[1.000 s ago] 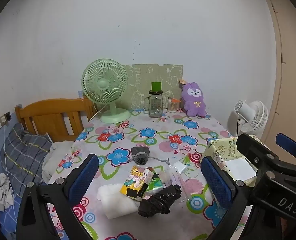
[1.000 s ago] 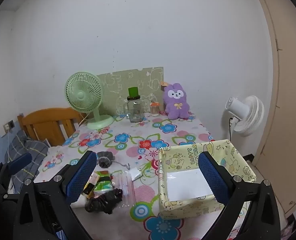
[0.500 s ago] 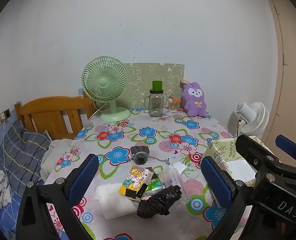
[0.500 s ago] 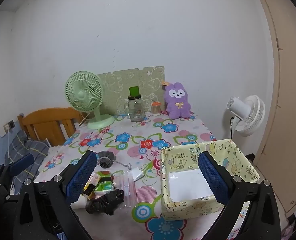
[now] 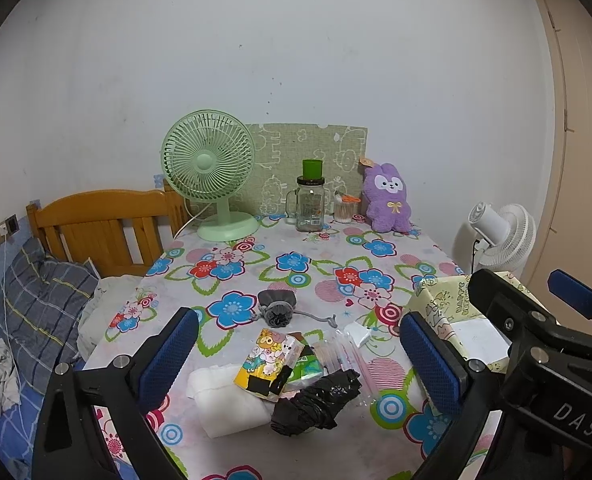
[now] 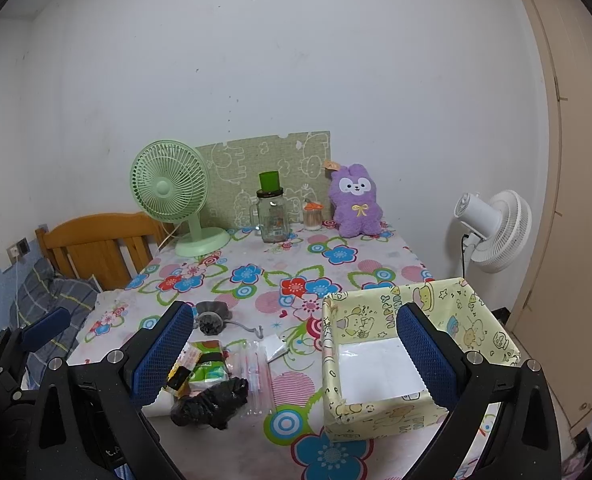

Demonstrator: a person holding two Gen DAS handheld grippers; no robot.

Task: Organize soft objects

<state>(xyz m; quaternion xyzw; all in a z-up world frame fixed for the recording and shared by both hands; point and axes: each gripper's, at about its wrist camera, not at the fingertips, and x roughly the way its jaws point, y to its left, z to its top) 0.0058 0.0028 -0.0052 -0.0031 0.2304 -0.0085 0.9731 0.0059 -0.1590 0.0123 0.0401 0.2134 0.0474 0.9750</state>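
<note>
left gripper (image 5: 296, 364): fingers spread wide, holding nothing, up above the near edge of the table.
right gripper (image 6: 292, 354): fingers spread wide too, nothing between them, near the box.
table (image 5: 320, 256): covered with a cloth full of big bright flowers.
pile of soft things: sits at the near side of the table, left of the box.
white cloth (image 5: 228, 400): folded and puffy, at the near left of the pile. it looks light and squashy, so pinch it in the thick middle.
tissue packs (image 5: 274, 364): a yellow one and a green one, leaning on the white cloth. they look light with slippery wrap, so grab across the flat sides.
black bag (image 5: 316, 402): crumpled up, touching the tissue packs. it looks very light and floppy, so take a big bunch of it.
clear packet (image 5: 346, 354): thin and see-through, just right of the tissue packs. it may slide away.
grey pouch (image 5: 277, 307): a bit farther off, with a string lying to its right. soft, easy to squeeze.
box (image 6: 396, 354): yellow with cartoons, open on top, at the near right. only a flat white bottom shows inside.
step now: my guess is nothing is picked yet, and the pile goes in the box.
</note>
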